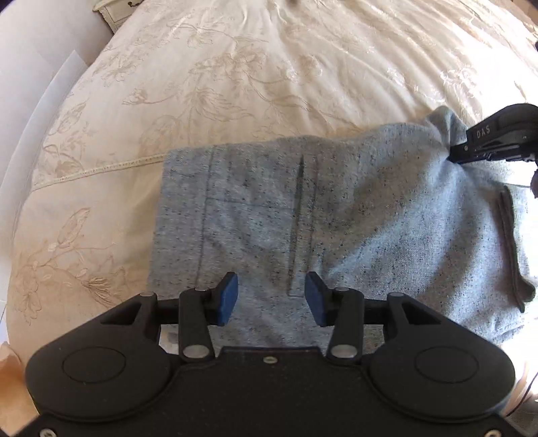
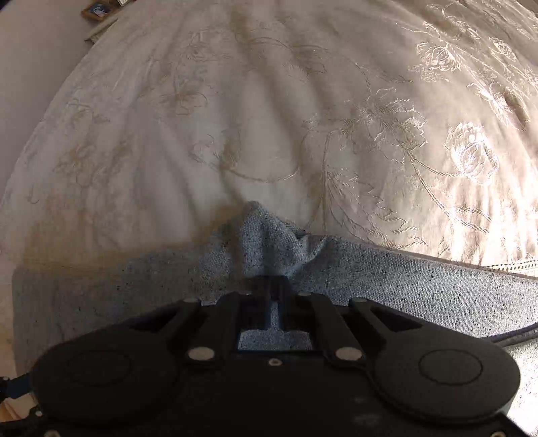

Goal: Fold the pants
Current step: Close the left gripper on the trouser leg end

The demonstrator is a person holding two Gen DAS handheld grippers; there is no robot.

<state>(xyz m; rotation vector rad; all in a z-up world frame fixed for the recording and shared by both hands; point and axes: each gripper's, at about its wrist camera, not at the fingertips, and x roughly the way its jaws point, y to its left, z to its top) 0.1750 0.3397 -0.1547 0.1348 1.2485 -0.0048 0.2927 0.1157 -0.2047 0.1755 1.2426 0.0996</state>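
Grey speckled pants (image 1: 353,215) lie in folded layers on the bed, with a dark pocket slit (image 1: 297,208) facing up. My left gripper (image 1: 272,299) is open over the near part of the pants, and nothing is pinched between its blue pads (image 1: 228,299). At the far right of the left wrist view, my right gripper (image 1: 460,149) is clamped on a raised corner of the fabric. In the right wrist view, the right gripper (image 2: 272,285) is shut on a bunch of the pants (image 2: 259,232), which peaks up just beyond its fingertips.
A cream embroidered bedspread (image 1: 269,84) covers the bed all around the pants. The bed's edge curves down the left side, with pale floor or wall beyond it. A light bedside cabinet (image 1: 114,13) stands at the top left, and a small framed item (image 2: 97,10) lies past the bed.
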